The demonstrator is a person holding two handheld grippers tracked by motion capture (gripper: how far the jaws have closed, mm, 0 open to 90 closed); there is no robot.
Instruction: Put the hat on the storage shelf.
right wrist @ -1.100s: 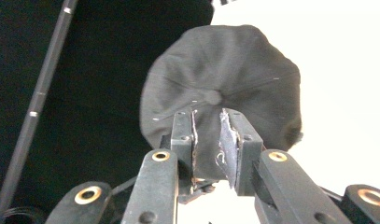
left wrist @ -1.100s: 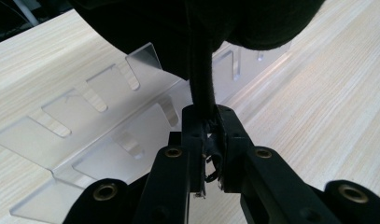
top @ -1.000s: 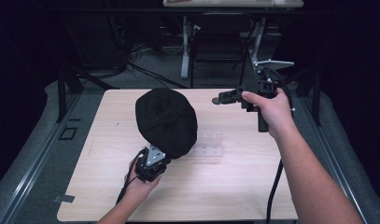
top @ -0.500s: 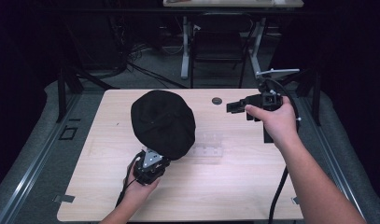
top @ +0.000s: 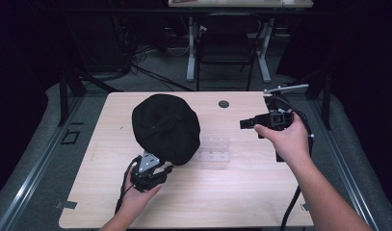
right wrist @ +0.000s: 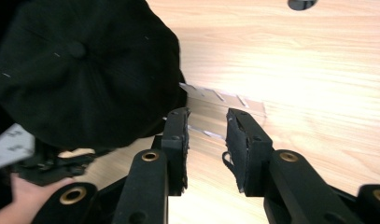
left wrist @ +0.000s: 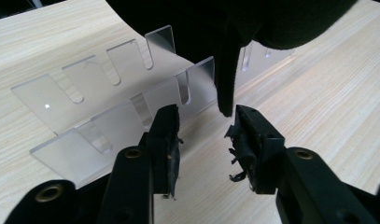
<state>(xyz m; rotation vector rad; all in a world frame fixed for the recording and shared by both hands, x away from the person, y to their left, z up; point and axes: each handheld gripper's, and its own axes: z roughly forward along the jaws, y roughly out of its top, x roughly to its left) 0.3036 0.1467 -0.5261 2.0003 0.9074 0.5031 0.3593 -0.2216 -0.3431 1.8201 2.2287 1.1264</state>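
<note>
Plainly, a read of how far the work has got.

Work in hand: a black cap point(top: 165, 127) being set over a clear acrylic stand point(top: 214, 150) on the table point(top: 241, 192).

Cap, place: it rests on the left-hand part of the stand, crown up, covering that end; in the left gripper view its brim edge hangs down just ahead of the jaws, and the slotted clear stand point(left wrist: 113, 102) runs off to the left behind it.

Left gripper point(top: 150, 172): low at the near edge of the cap. Its jaws have just been opening and now stand apart at a moderate gap; the tip of the brim hangs just ahead of that gap, and the pads do not press it. The cap looks released.

Right gripper point(top: 249, 123): held above the table to the right of the stand, well apart from the cap. Its jaws have just been opening too; they stand half wide with nothing between them.

Done, by my judgement: the cap is placed on the stand and let go.

Left: probably only drawing both hands back, and perhaps a nudge if the cap sits off-centre, since the right end of the stand is uncovered.

Other: a small dark disc point(top: 224, 104) lies near the far edge of the table.
</note>
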